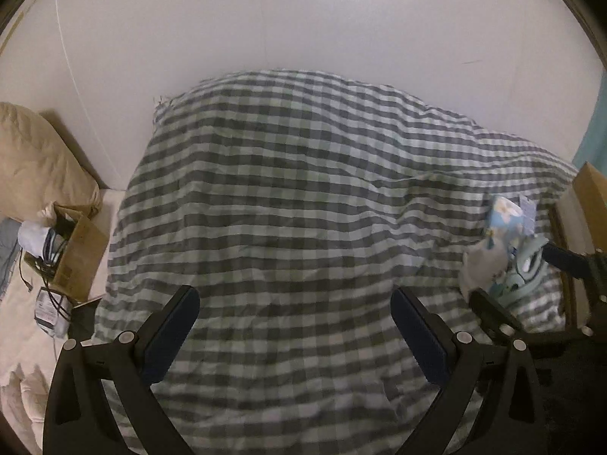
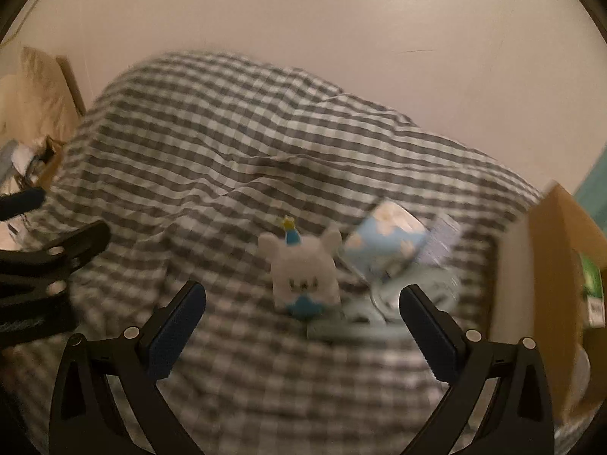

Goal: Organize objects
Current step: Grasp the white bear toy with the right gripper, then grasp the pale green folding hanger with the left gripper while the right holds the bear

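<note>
Two grippers spread wide, neither grasping anything.
Right gripper [image 2: 301, 305] is nearer: white plush toy [image 2: 303, 275] stands upright just ahead between its jaws; left gripper [image 1: 296, 305] faces bare checked duvet [image 1: 284, 189].

A big bed [image 1: 114, 204] fills the room. A grey and white checked blanket [image 1: 303, 189] lies over it, all bumpy and wrinkled. A plain white wall [image 1: 303, 19] stands behind it, at the far side. A tan pillow [image 1: 38, 159] leans at the far left. The light is dim. A bit of blue-green wall [image 1: 593, 140] shows far right.
</note>
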`<state>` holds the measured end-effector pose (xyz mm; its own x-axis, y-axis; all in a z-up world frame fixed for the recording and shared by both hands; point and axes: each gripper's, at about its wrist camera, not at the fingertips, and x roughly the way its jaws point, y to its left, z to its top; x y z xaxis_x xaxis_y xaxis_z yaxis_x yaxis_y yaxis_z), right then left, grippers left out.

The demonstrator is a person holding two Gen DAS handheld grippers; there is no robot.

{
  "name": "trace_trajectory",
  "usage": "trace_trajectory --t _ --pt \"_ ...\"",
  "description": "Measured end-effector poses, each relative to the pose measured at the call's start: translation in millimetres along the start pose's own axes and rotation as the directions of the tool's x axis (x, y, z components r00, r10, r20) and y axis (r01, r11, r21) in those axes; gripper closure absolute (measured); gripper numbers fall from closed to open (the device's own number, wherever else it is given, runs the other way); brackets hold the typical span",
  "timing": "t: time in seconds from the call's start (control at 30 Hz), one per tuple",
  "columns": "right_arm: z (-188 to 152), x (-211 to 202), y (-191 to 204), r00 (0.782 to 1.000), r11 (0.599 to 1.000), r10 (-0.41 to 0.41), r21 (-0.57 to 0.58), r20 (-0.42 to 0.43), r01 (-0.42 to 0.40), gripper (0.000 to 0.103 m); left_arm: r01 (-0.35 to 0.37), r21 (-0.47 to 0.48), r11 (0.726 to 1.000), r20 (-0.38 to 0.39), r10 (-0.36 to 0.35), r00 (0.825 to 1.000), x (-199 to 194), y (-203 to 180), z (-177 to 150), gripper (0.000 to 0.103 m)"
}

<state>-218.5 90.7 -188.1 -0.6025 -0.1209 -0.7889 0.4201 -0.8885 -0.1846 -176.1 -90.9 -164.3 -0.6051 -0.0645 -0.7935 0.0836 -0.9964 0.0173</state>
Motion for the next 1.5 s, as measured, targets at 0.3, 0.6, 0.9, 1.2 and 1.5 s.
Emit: trace_trajectory --t 0.3,0.6,0.9,1.2,1.5 --pt "1 29 -12 0.994 0.996 0.083 0.033 -0.066 -0.081 0.055 0.027 -0.002 1.0 -0.039 -0.027 0.999 16 -5 -4 0.0" --pt "4 -76 -54 0.981 0.981 0.171 0.073 0.094 -0.178 0.058 0.066 0.049 0.997 0.013 -0.067 0.998 -17 -43 -3 0.0" --pt "-26 -91 -97 0.989 0.984 0.145 0.097 0.031 -0.148 0.058 0.205 0.187 0.961 -0.006 -0.207 0.978 -17 -127 1 0.001" --pt "-34 -63 -97 0.986 0.984 0.164 0.068 -0.013 -0.163 0.058 0.178 0.194 0.965 -0.106 -0.16 0.981 29 -137 -9 0.002" --pt "-42 -64 -113 1.0 0.996 -0.006 0.091 -0.009 0.007 0.059 0.241 0.328 0.913 -0.114 -0.215 0.97 37 -182 -12 0.002"
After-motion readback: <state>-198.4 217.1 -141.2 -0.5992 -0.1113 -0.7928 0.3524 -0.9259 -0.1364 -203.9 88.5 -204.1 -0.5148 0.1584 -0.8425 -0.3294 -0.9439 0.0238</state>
